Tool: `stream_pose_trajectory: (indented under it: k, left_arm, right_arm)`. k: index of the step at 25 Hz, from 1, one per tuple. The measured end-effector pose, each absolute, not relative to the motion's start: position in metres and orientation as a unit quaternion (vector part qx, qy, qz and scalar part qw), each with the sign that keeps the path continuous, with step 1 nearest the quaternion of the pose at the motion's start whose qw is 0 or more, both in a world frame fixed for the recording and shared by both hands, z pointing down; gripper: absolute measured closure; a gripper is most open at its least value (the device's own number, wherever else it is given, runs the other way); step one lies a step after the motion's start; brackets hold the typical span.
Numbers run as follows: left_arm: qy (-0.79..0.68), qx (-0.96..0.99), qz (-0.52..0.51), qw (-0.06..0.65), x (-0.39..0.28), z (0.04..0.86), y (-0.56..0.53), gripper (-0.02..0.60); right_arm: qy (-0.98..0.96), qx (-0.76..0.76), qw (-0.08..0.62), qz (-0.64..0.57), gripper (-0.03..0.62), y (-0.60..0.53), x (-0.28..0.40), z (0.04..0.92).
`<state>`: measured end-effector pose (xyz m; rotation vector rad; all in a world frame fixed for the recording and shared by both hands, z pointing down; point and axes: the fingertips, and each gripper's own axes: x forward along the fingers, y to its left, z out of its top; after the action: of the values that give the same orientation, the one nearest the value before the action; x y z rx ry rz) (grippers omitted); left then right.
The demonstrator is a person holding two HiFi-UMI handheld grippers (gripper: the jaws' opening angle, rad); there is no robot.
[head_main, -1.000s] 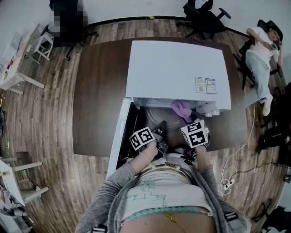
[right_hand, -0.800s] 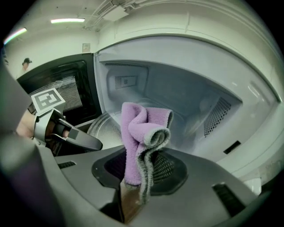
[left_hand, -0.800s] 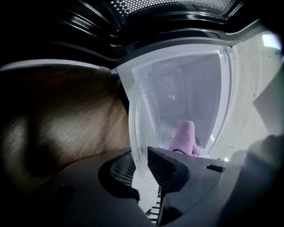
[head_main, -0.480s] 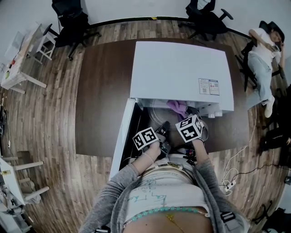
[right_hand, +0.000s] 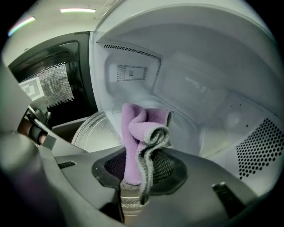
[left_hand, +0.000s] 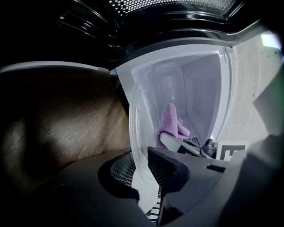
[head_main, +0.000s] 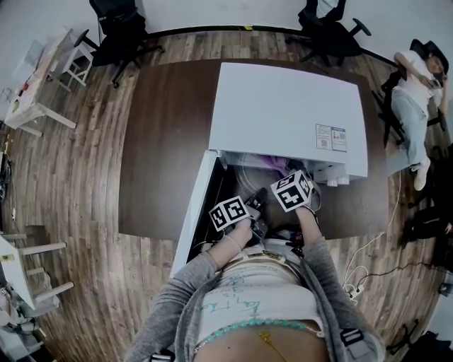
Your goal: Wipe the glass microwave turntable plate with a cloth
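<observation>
The glass turntable plate (left_hand: 134,116) is gripped by its rim in the left gripper (left_hand: 142,165) at the microwave (head_main: 283,113) mouth, the purple cloth (right_hand: 138,135) is clenched in the right gripper (right_hand: 135,175) beside it, and wiping is judged largely outstanding.

A dark brown desk (head_main: 166,141) stands on a wood-plank floor (head_main: 78,177), with a black office chair (head_main: 119,28) beyond its far left corner, a second chair (head_main: 333,32) beyond its far right corner, a white wall (head_main: 212,10) behind both, and a small white table (head_main: 35,95) to the left.

open door (head_main: 192,212) left, plate (right_hand: 95,133) crowding cavity (right_hand: 199,88)
</observation>
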<state>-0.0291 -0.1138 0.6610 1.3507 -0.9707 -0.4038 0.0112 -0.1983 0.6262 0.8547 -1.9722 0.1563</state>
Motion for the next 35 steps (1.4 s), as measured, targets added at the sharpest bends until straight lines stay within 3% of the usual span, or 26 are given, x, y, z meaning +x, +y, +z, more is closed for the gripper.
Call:
stream_pose_trajectory:
  k: [25, 35]
  left_arm:
    - [-0.428, 0.599, -0.177, 0.653, -0.029, 0.660, -0.113, 0.504]
    - [-0.427, 0.601, -0.177, 0.652, -0.029, 0.662, -0.113, 0.504]
  right_arm:
    - [-0.822, 0.314, 0.475, 0.015, 0.471, -0.196, -0.027, 0.629]
    - [-0.816, 0.339, 0.467, 0.025, 0.471, -0.216, -0.014, 0.628]
